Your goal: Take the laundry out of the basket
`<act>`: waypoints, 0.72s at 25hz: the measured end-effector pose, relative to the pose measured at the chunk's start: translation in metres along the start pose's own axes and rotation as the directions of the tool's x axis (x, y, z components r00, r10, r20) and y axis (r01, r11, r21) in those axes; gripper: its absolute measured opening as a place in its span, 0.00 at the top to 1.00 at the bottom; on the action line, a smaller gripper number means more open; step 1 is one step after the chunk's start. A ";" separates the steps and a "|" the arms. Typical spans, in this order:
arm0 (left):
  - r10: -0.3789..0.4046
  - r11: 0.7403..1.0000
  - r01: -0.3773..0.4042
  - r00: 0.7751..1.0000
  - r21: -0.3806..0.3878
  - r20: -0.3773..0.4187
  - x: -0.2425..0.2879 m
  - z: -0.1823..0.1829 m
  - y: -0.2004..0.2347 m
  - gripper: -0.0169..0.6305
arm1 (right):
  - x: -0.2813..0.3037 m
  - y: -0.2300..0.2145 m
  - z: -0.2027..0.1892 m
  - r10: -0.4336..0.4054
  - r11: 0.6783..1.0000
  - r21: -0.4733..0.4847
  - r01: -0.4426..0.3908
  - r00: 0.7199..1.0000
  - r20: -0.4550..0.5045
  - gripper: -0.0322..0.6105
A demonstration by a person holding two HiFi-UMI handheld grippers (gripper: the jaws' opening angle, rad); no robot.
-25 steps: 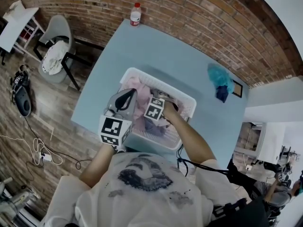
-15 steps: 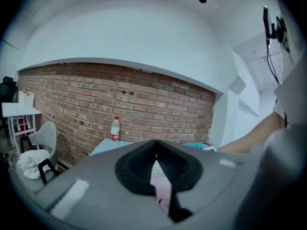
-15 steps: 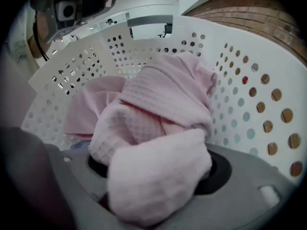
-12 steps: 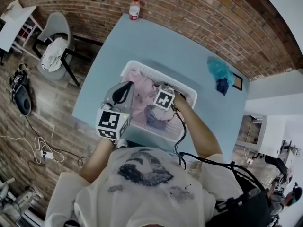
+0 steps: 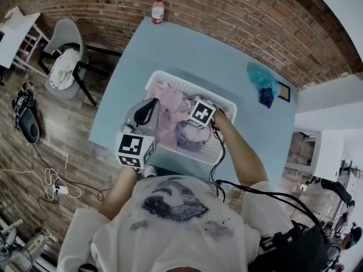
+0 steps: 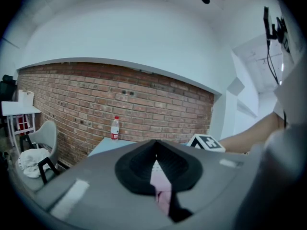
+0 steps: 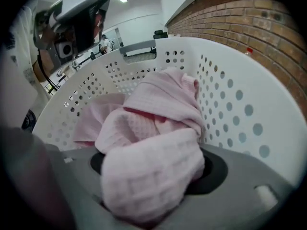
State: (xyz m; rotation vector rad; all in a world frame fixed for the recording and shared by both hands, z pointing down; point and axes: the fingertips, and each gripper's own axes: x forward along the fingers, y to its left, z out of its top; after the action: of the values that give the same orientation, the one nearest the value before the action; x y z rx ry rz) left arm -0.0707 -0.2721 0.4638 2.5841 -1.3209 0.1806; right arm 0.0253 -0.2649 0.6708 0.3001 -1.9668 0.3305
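Right gripper view: right gripper [image 5: 193, 127] jaws, just closing, clamp a pink waffle-knit cloth [image 7: 153, 171] inside the white perforated basket [image 7: 230, 104] — left gripper [image 6: 154, 164] alongside, jaws together.

Light blue bench [image 5: 187, 55] sits close to a brick wall [image 5: 238, 10], and there's 1 plastic water bottle [image 5: 157, 10] with a red cap and label standing upright at its far corner, well apart from everything else. Off to the left on the wood floor [image 5: 62, 135] there's 1 grey chair [image 5: 71, 35] with a white cloth [image 5: 61, 69] dumped on the seat. Near it a black bag [image 5: 28, 123] lies on the floor, plus a tangle of cables [image 5: 51, 183]. Corner of a white table [image 5: 14, 35] peeks in top left.
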 end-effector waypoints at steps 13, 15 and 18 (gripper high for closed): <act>-0.035 0.999 0.035 0.999 0.004 0.006 -0.015 0.003 -0.007 0.99 | -0.035 0.001 0.009 -0.091 0.994 0.063 0.087 0.994 0.067 0.61; -0.042 0.999 0.042 0.999 0.007 0.006 -0.018 0.003 -0.008 0.99 | -0.041 0.000 0.011 -0.128 0.990 0.076 0.121 0.988 0.083 0.64; -0.044 0.999 0.044 0.999 0.012 0.008 -0.025 0.003 -0.007 0.99 | -0.052 0.003 0.014 -0.185 0.980 0.092 0.176 0.978 0.094 0.67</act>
State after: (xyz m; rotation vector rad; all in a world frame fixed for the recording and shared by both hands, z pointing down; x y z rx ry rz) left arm -0.0797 -0.2492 0.4547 2.6236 -1.2678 0.1710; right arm 0.0336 -0.2638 0.6174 0.5555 -2.0110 0.2839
